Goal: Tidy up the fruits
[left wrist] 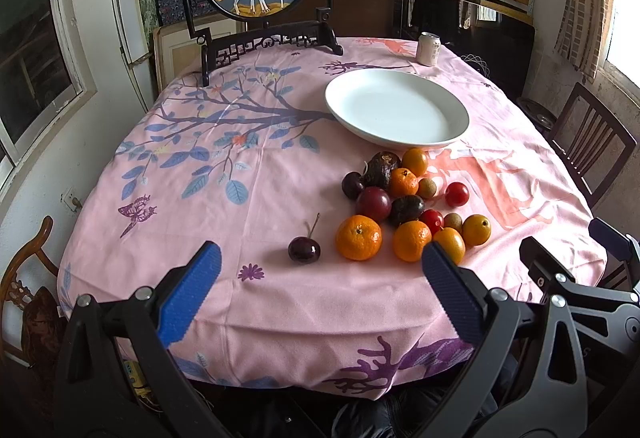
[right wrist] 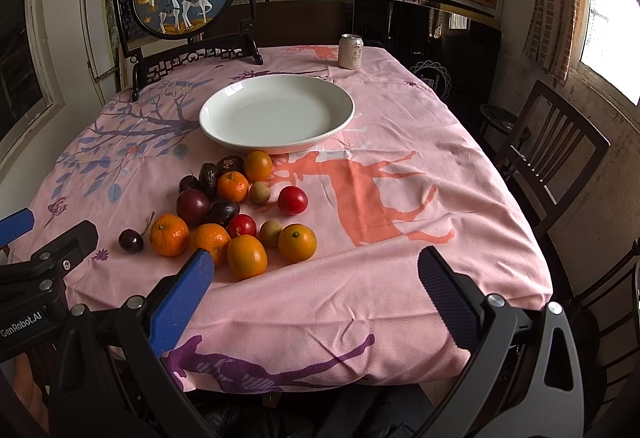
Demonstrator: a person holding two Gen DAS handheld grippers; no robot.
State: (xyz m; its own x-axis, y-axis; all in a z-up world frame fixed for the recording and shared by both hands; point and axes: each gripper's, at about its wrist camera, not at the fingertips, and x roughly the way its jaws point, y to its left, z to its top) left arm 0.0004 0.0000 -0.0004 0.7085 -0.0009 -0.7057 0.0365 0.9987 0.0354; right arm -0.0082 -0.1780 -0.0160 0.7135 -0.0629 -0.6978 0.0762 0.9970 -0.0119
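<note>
Both the left hand-held gripper (left wrist: 320, 258) and the right hand-held gripper (right wrist: 316, 270) are held wide apart, empty. The fruits (left wrist: 404, 198) are piled on the worktop (left wrist: 200, 198) beside the empty plate (left wrist: 340, 98). One fruit should be pinched gently and lifted slowly.

My left gripper (left wrist: 320, 262) carries two blue fingers (left wrist: 188, 298): the left-hand pad is bright blue with a fine pebbled texture, the right-hand one darker navy with a woven grip pattern. Each finger is mounted on black linkage arms with silver round-head screws at the pivots; the outer arm has a triangular cut-out. My right gripper (right wrist: 316, 270) is built the same way, with the same bright blue and navy pads, black arms and silver screws. In the right wrist view, the neighbouring gripper's black body bears white lettering "GenRobot.AI".
</note>
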